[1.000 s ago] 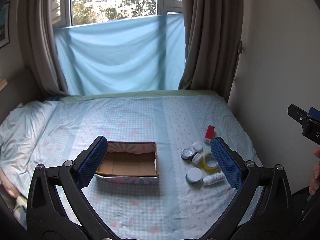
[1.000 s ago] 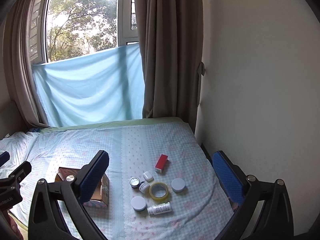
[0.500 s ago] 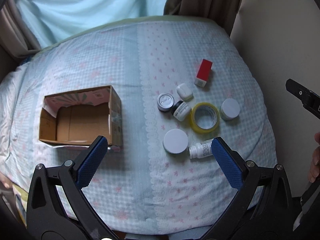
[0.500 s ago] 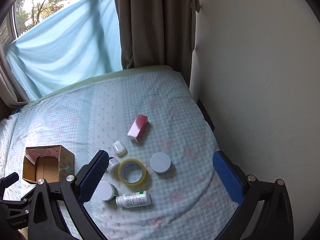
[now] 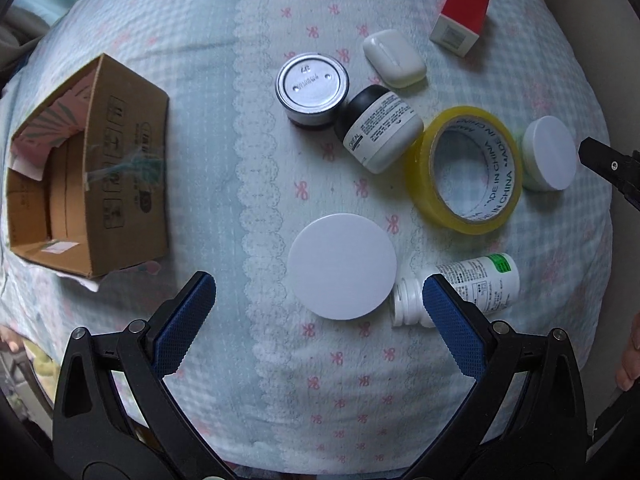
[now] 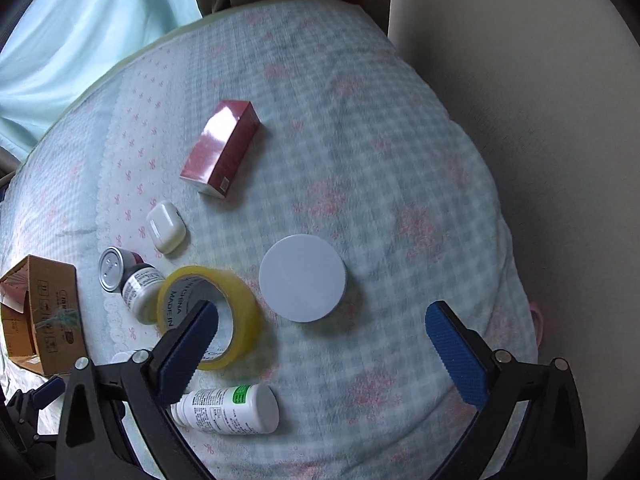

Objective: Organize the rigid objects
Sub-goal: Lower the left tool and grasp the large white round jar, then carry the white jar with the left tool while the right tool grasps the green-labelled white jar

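Small objects lie on the bed. My left gripper (image 5: 316, 292) is open and empty, just above a white round lid jar (image 5: 342, 266), with a white pill bottle (image 5: 476, 286) by its right finger. Beyond lie a yellow tape roll (image 5: 466, 168), a white-and-black jar (image 5: 380, 128), a silver-lidded tin (image 5: 312, 88), a white earbud case (image 5: 394, 58), a red box (image 5: 462, 14) and a second white-lidded jar (image 5: 548, 158). My right gripper (image 6: 320, 328) is open and empty above that second jar (image 6: 302, 278). The tape roll (image 6: 208, 316) sits behind its left finger; the pill bottle (image 6: 228, 404) lies below.
An open cardboard box (image 5: 86, 168) stands at the left on the bed; it also shows in the right wrist view (image 6: 40, 316). The bed's checked cover (image 6: 380, 180) meets a beige wall (image 6: 540, 100) on the right. A light blue cloth (image 6: 80, 32) hangs at the back.
Both grippers have tipped downward and come much closer to the bed. The window and curtains left the views; the objects now fill them. Both stay open.
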Motion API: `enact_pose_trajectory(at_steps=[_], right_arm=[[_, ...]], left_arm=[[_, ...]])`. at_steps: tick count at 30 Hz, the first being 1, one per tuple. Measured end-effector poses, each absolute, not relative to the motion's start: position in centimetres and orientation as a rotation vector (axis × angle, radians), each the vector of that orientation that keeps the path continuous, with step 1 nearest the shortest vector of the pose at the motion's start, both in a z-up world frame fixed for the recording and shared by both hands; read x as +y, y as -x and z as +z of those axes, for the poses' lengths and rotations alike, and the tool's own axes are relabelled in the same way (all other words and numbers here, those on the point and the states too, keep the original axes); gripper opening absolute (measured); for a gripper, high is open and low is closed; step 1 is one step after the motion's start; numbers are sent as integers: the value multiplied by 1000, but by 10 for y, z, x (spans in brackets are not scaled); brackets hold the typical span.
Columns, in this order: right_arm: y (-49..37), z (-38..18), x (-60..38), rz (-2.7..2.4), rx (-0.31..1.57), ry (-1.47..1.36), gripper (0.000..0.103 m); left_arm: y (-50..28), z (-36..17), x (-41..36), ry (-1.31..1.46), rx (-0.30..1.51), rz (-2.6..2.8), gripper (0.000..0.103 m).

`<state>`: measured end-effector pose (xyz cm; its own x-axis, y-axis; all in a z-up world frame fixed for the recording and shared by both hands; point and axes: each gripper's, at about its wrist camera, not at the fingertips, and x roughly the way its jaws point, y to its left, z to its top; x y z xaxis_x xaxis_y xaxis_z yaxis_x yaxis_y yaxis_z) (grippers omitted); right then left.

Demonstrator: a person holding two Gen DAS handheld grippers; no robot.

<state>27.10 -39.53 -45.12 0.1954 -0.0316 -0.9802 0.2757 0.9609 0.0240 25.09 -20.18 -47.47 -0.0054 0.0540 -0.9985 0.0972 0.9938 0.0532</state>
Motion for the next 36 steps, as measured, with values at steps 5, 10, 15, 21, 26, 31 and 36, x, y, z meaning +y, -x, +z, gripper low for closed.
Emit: enact_pose_trajectory(at_steps=[5, 10, 15, 21, 26, 31, 36], right_arm=[[-292, -491, -397, -250, 1439, -221, 103], [-302, -518, -402, -263, 1496, -215, 102], [-306, -532, -403, -258, 1535, -242, 80], [-308, -529, -398, -256, 1546, -238, 69], [-321, -528, -389, -254, 1551, -236, 68], [-320, -519, -391, -254, 1540, -258, 68], [-313, -488, -397, -251, 1498, -276, 68]], left_arm=[[-258, -512, -204, -100, 1646, -11, 103], [-266, -535, -206, -90, 1684, -4, 102], [-271, -551, -202, -43, 1725, -5, 76], [-271, -553, -197, 5, 1734, -26, 68], [-271, -551, -196, -3, 1723, -29, 68], [-265, -519, -199, -10, 1676, -32, 68], [-263, -481, -198, -13, 1622, -48, 68]])
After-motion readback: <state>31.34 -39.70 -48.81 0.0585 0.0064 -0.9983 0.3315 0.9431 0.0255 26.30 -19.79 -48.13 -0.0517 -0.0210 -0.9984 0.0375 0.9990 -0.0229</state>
